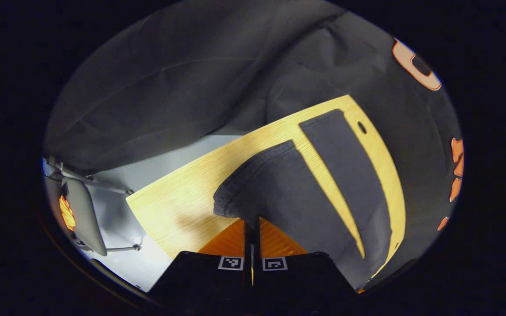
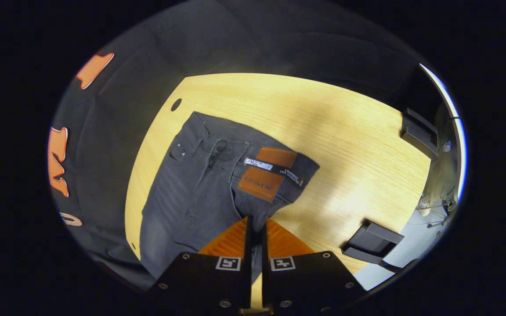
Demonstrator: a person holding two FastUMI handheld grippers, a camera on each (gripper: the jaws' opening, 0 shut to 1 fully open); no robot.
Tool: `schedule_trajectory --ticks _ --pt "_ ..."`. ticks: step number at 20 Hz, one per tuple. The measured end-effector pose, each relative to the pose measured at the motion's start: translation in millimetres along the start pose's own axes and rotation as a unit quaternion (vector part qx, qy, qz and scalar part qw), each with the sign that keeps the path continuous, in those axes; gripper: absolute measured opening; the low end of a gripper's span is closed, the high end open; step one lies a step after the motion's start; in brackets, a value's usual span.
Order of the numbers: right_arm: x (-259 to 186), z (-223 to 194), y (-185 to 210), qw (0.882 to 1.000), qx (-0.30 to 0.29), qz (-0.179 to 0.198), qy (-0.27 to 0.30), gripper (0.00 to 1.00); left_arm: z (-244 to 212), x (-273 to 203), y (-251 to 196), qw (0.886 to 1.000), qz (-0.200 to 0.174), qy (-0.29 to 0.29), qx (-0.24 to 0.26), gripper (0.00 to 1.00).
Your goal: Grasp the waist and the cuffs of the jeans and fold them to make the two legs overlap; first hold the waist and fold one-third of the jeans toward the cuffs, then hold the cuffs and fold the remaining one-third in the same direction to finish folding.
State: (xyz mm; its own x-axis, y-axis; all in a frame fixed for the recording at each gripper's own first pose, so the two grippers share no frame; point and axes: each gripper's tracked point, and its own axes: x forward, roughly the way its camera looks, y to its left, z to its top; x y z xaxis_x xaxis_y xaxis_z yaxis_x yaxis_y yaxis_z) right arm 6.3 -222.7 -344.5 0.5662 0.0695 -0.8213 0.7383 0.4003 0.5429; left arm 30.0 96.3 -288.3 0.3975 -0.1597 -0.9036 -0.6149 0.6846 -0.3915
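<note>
Dark jeans lie on the table; left hand-held gripper pinches a cuff, right hand-held gripper clamps the waist.

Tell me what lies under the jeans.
The jeans lie on the light wooden table, whose bare top shows between the two legs in the left gripper view. Whatever else sits beneath the fabric is covered.

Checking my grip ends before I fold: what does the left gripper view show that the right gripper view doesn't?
Left view: both legs spread apart, cuff pinched in the left tool, chair. Right view: waist with its patch, pinched in the right tool. Both: jeans on the wooden table.
</note>
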Motion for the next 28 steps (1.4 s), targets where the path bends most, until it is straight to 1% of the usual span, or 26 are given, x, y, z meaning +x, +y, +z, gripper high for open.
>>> schedule_trajectory --ticks 2,3,4,5,7,8,10,11,13,14,15,16,18,19,21,22,25,28 --pt "0.1 1.6 4.0 1.0 0.028 0.014 -0.003 0.1 11.2 -7.7 -14.4 1.0 -0.019 -0.014 0.006 0.0" --pt "-1.9 -1.6 -1.3 0.999 0.031 0.01 -0.002 0.05 13.9 -8.5 -19.2 1.0 -0.02 -0.015 0.015 0.01" --pt "-1.6 -0.5 5.7 0.999 0.043 0.026 -0.009 0.1 16.7 -10.4 -26.7 0.999 -0.027 -0.015 0.02 0.01" --pt "-8.0 1.5 14.1 0.998 0.049 0.039 -0.015 0.08 21.5 -13.4 -38.8 0.999 -0.04 -0.018 0.019 0.01" --pt "-13.3 5.7 19.6 0.998 0.044 0.048 -0.02 0.08 32.9 -16.5 -55.4 0.998 -0.059 -0.024 0.021 0.01" --pt "-18.4 4.1 27.0 0.997 0.041 0.058 -0.016 0.08 36.4 -20.6 -58.3 0.997 -0.066 -0.027 0.024 0.01" --pt "-16.4 12.5 47.8 0.995 0.053 0.08 -0.028 0.08 45.9 -25.6 -70.1 0.996 -0.081 -0.028 0.021 0.01" --pt "-27.7 15.9 56.1 0.995 0.048 0.085 -0.032 0.06 51.2 -27.6 -77.2 0.996 -0.088 -0.03 0.018 0.01" --pt "-29.0 21.4 70.3 0.994 0.037 0.093 -0.039 0.06 60.7 -27.9 -84.8 0.995 -0.094 -0.032 0.017 0.01" --pt "-30.2 24.5 81.1 0.993 0.05 0.1 -0.042 0.06 63.8 -27.2 -91.2 0.995 -0.099 -0.032 0.012 0.01" --pt "-34.0 25.7 85.0 0.993 0.059 0.099 -0.041 0.01 67.5 -25.3 -95.7 0.994 -0.1 -0.031 0.009 0.01" --pt "-28.3 25.8 84.7 0.993 0.062 0.091 -0.04 0.0 70.6 -21.3 -100.7 0.994 -0.105 -0.027 0.01 0.01" --pt "-29.9 27.9 95.7 0.992 0.069 0.096 -0.041 0.01 77.8 -17.0 -110.6 0.993 -0.113 -0.021 0.014 0.01" --pt "-30.6 30.0 99.0 0.992 0.07 0.091 -0.045 0.0 82.0 -16.0 -113.8 0.993 -0.115 -0.019 0.019 0.01" --pt "-35.1 34.5 97.7 0.994 0.066 0.068 -0.056 0.0 92.4 -11.5 -126.1 0.992 -0.123 -0.016 0.023 0.01" --pt "-37.6 38.7 103.2 0.994 0.067 0.064 -0.064 0.0 100.7 -7.2 -132.4 0.992 -0.127 -0.018 0.022 0.01" --pt "-47.2 49.6 119.7 0.993 0.066 0.06 -0.08 0.01 121.0 7.2 -146.1 0.991 -0.131 -0.014 0.021 0.01" --pt "-47.8 56.6 136.3 0.993 0.064 0.057 -0.082 0.0 137.0 19.1 -164.1 0.99 -0.135 -0.01 0.04 0.01"
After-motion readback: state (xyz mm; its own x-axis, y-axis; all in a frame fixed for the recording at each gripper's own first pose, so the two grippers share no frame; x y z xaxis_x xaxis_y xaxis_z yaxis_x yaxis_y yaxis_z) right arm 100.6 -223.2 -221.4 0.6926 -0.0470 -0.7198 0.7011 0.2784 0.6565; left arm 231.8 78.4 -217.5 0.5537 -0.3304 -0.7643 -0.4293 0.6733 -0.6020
